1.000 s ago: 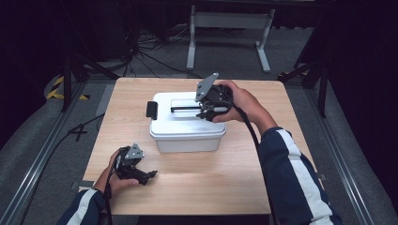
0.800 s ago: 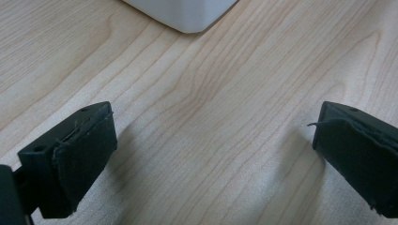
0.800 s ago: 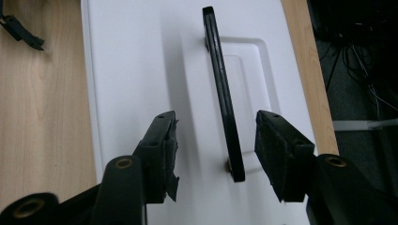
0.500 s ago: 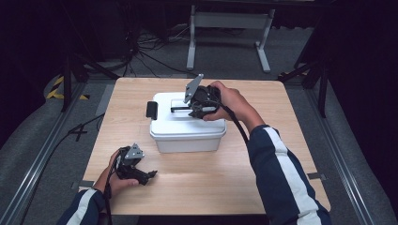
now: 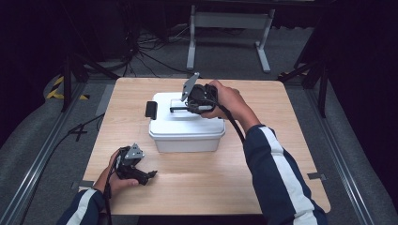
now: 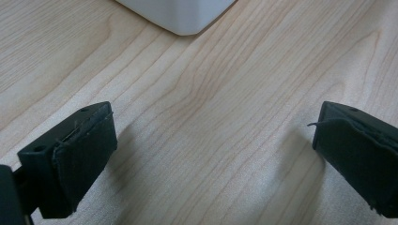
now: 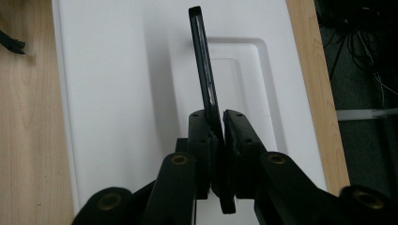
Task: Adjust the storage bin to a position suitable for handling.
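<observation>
High view: a white plastic box [image 5: 187, 125] with rounded corners sits in the middle of the pale wood-grain tabletop [image 5: 277, 154], its lid on, so what it holds cannot be seen. A black latch [image 5: 151, 109] sticks out at its left end. Bare wood runs wide on every side of the box, most of all along the lower edge and at the right; beyond the tabletop edges lie grey floor, cables and a metal stand at the top of the frame.

The right tongs [image 5: 187, 108] are over the centre of the lid, and their jaws have just been closing. In the right gripper view they pinch a thin, flat black handle [image 7: 205, 89] that stands on edge above a shallow rectangular recess [image 7: 253, 89] in the smooth lid.

The left tongs [image 5: 149, 174] rest at the lower left of the tabletop, well apart from the box. In the left gripper view their jaws stand wide with nothing but bare wood between them, and a rounded corner of the box shows at the top.
</observation>
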Demonstrator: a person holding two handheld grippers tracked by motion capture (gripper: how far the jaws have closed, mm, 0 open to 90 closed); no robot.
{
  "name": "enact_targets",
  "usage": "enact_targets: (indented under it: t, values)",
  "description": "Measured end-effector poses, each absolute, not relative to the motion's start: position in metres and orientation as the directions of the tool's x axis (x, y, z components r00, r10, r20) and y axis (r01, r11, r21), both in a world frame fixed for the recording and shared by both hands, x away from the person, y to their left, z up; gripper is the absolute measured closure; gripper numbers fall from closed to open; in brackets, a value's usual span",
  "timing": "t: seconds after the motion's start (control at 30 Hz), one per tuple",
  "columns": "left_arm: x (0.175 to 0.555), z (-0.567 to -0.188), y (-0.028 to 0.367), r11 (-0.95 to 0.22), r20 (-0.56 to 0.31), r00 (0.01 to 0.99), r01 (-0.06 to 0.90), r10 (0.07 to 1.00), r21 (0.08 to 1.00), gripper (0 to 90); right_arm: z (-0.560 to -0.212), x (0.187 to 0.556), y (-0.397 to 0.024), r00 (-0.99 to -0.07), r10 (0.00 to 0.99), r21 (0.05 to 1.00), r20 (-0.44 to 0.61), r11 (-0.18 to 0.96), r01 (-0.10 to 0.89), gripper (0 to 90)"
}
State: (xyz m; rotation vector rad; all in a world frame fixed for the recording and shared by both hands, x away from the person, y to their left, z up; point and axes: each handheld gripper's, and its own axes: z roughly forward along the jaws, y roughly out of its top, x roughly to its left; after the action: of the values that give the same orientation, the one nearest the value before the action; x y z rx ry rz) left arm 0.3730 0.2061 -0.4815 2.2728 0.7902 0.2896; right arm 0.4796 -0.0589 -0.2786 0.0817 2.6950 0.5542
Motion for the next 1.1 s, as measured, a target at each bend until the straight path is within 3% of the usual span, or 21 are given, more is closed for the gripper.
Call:
enact_targets:
  t: [1.1]
  values:
    - [0.374,-0.481,0.206,-0.572,-0.01,0.792,0.449,0.61,0.687,0.3,-0.248,0.474,-0.07,-0.915,0.074,0.393,-0.396,0.915,-0.095,85.3]
